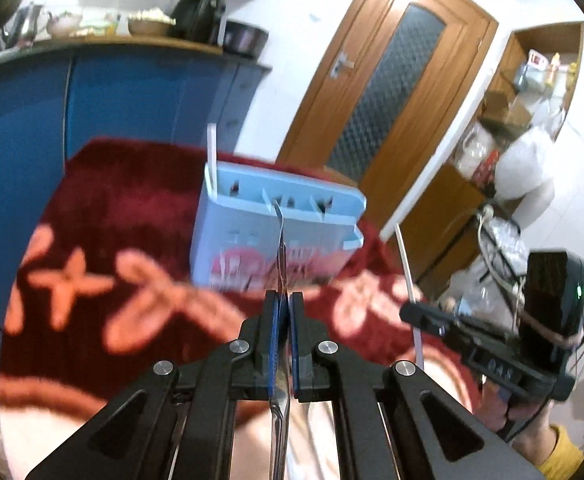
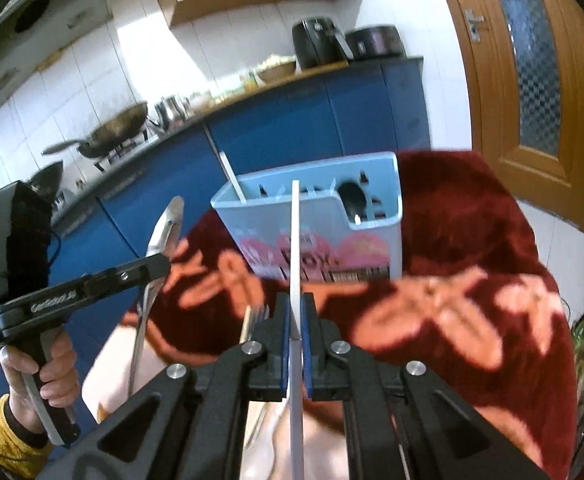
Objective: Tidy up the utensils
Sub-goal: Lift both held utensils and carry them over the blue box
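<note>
A spoon is clamped in the left gripper, a white stick in the right gripper; either could be knocked against the rim of the holder at frame centre and slip.

Your table wore a dark red cloth with pink flowers; a light blue utensil holder and a fork rested on it.

The red plush tablecloth with pink flower pattern is smeared by motion blur, as is the print on the light blue plastic utensil holder. The flat metal utensil in the left gripper runs off the bottom edge, edge-on, its kind unreadable. The white stick's lower end is likewise cut off.
</note>
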`<control>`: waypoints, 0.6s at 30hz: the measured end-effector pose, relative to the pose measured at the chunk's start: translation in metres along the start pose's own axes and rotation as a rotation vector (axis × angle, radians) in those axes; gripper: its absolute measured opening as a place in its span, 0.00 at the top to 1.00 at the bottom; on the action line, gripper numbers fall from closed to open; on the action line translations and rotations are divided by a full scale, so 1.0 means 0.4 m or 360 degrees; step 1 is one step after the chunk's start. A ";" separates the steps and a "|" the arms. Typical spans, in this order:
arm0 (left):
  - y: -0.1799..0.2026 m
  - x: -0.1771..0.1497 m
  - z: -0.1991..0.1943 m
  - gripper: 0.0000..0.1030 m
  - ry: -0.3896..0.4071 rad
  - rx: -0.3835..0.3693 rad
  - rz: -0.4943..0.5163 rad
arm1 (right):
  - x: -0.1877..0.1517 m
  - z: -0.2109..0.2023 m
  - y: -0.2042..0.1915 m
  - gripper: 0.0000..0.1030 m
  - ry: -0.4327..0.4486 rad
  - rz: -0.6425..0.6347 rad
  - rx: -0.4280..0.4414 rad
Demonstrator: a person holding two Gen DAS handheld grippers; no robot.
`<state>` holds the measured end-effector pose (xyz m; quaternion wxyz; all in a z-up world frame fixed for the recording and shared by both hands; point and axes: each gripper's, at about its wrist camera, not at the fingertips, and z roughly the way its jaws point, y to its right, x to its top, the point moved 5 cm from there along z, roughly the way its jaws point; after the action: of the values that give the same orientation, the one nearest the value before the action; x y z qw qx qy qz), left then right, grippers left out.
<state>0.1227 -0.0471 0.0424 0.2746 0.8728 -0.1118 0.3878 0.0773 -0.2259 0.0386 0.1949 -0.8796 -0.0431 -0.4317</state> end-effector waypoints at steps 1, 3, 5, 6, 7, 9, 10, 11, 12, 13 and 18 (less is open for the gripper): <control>0.001 0.014 -0.003 0.95 0.0033 0.0000 0.0001 | 0.007 0.002 -0.004 0.94 0.0024 -0.0005 -0.0008; 0.006 0.043 -0.009 0.95 0.0112 0.0016 0.0019 | 0.016 -0.002 -0.007 0.94 0.0058 -0.0004 0.0001; 0.010 0.074 -0.013 0.95 0.0193 0.0039 0.0046 | 0.022 -0.001 -0.005 0.94 0.0086 0.0002 0.0003; 0.010 0.088 -0.014 0.95 0.0225 0.0048 0.0058 | 0.025 0.002 -0.003 0.94 0.0094 0.0002 0.0005; 0.013 0.102 -0.012 0.95 0.0252 0.0056 0.0060 | 0.028 0.002 -0.001 0.94 0.0110 0.0009 0.0005; 0.012 0.134 -0.009 0.95 0.0310 0.0068 0.0055 | 0.035 0.001 0.003 0.94 0.0134 0.0020 0.0010; 0.011 0.152 -0.007 0.95 0.0343 0.0075 0.0053 | 0.039 0.002 0.007 0.94 0.0145 0.0026 0.0013; 0.013 0.166 -0.005 0.95 0.0369 0.0082 0.0053 | 0.043 0.003 0.010 0.94 0.0155 0.0032 0.0019; 0.015 0.182 -0.002 0.95 0.0398 0.0087 0.0060 | 0.044 0.003 0.013 0.94 0.0162 0.0037 0.0023; 0.015 0.194 0.000 0.95 0.0425 0.0094 0.0063 | 0.046 0.004 0.017 0.94 0.0167 0.0041 0.0022; 0.022 0.255 0.015 0.95 0.0570 0.0142 0.0094 | 0.056 0.017 0.038 0.94 0.0192 0.0067 0.0026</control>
<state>0.1916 -0.0559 0.1180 0.2396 0.7975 -0.0695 0.5494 0.1001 -0.2394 0.0478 0.2135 -0.8511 -0.0163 -0.4793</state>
